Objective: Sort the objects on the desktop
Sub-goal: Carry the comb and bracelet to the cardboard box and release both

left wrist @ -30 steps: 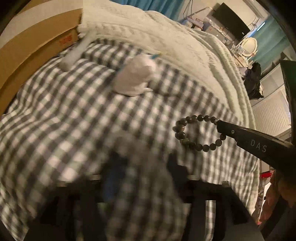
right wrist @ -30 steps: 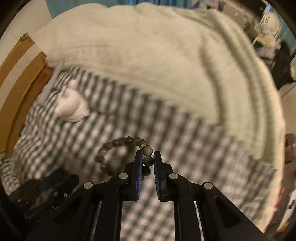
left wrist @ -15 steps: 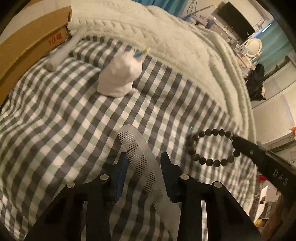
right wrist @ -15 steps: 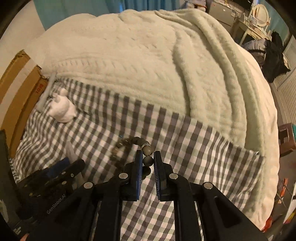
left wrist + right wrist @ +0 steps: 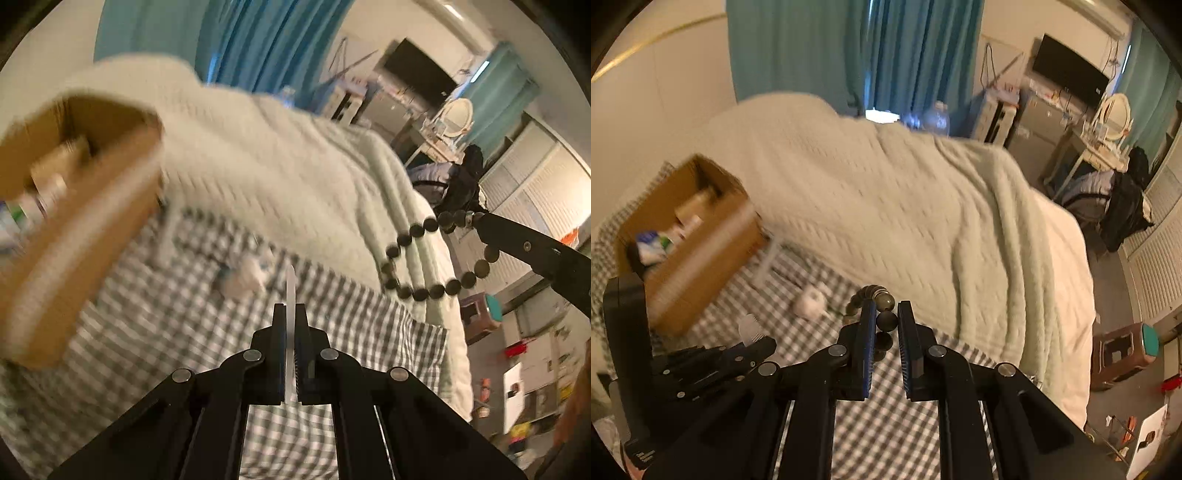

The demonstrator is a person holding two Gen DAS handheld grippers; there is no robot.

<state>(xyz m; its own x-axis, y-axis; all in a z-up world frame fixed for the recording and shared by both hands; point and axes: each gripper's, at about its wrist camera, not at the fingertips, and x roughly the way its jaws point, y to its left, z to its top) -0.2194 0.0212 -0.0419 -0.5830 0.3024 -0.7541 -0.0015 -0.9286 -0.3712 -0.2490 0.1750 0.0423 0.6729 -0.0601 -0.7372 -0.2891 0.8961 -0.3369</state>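
1. Left wrist view: the left gripper (image 5: 290,314) has just been closing and now pinches a pale comb (image 5: 290,291) edge-on between its pads, lifted clear of the checked cloth (image 5: 147,325). The cardboard box (image 5: 74,229) lies to the comb's left; the bead bracelet (image 5: 424,254) hangs to its right from the right gripper (image 5: 471,218).
2. Right wrist view: the right gripper (image 5: 886,314) is clamped on the bead bracelet (image 5: 886,320), raised above the checked cloth (image 5: 886,424). The cardboard box (image 5: 690,240), with items inside, sits far left of the bracelet; the left gripper (image 5: 764,341) holds the comb (image 5: 750,326) between them.

Open-topped cardboard box (image 5: 701,236) walls off the left; checked cloth (image 5: 886,417) ahead lies bare beside a white lump (image 5: 810,304)
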